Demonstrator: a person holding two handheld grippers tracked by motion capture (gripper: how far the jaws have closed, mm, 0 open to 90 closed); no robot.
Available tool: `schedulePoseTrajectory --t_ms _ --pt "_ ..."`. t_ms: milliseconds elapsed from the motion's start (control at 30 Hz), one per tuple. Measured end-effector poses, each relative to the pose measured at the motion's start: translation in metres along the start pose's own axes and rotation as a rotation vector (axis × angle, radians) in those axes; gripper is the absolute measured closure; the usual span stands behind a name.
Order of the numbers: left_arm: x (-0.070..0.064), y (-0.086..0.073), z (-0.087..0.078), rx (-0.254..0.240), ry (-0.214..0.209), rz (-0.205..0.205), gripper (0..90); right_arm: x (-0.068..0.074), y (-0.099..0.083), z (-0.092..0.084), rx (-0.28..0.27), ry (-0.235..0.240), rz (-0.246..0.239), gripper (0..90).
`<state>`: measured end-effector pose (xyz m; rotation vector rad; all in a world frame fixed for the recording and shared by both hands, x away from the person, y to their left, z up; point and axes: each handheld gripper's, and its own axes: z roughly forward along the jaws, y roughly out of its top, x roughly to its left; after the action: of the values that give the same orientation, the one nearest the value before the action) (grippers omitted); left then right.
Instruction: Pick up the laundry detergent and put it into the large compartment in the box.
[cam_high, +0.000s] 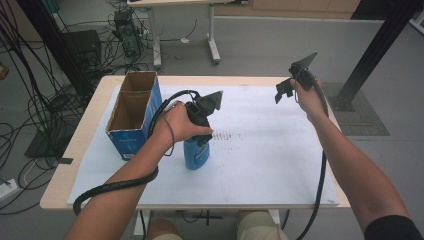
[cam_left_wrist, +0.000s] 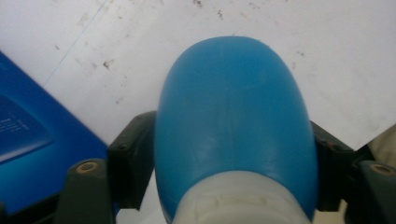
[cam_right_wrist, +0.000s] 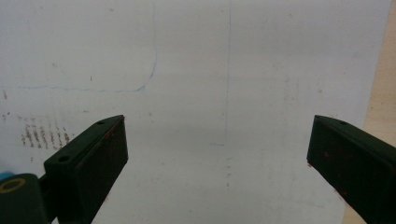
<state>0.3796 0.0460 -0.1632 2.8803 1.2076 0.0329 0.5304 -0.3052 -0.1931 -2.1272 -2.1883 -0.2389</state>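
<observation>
Blue bottle (cam_high: 196, 154) stands on my desk's white sheet (cam_high: 260, 150) beside the cardboard box (cam_high: 134, 112), its top hidden by my left gripper (cam_high: 200, 131), clamped on it. Right gripper (cam_high: 286, 91) hangs spread wide, empty, above stained sheet; cables litter the grey floor (cam_high: 260, 45).

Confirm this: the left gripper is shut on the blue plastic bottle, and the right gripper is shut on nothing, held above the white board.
One thing is wrong: the right gripper is open, its jaws wide apart over the white board, as the right gripper view shows. The left gripper is indeed shut on the blue plastic bottle.
</observation>
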Motion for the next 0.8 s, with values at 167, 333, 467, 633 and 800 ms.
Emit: schedulePoseTrajectory --t_ms 167,333,467,633,800 --pt "0.0006 0.0000 -0.0006 0.001 -0.003 0.002 36.4 0.0011 -0.0003 0.0002 -0.002 -0.001 0.002 5.2" --pt "0.0012 -0.0005 -0.0007 -0.001 -0.005 0.001 36.6 0.0021 -0.0001 0.0008 -0.001 -0.002 -0.002 5.2" --pt "0.0016 -0.0016 -0.0007 -0.005 -0.006 0.000 36.8 0.0027 0.0004 0.0007 0.002 -0.001 0.003 5.2" --pt "0.0017 -0.0024 -0.0006 -0.010 -0.007 -0.004 36.8 0.0031 0.0004 0.0008 0.002 -0.001 0.003 5.2" --pt "0.0020 -0.0025 -0.0007 -0.009 -0.007 -0.001 36.8 0.0040 0.0013 0.0010 0.007 -0.001 0.001 5.2"
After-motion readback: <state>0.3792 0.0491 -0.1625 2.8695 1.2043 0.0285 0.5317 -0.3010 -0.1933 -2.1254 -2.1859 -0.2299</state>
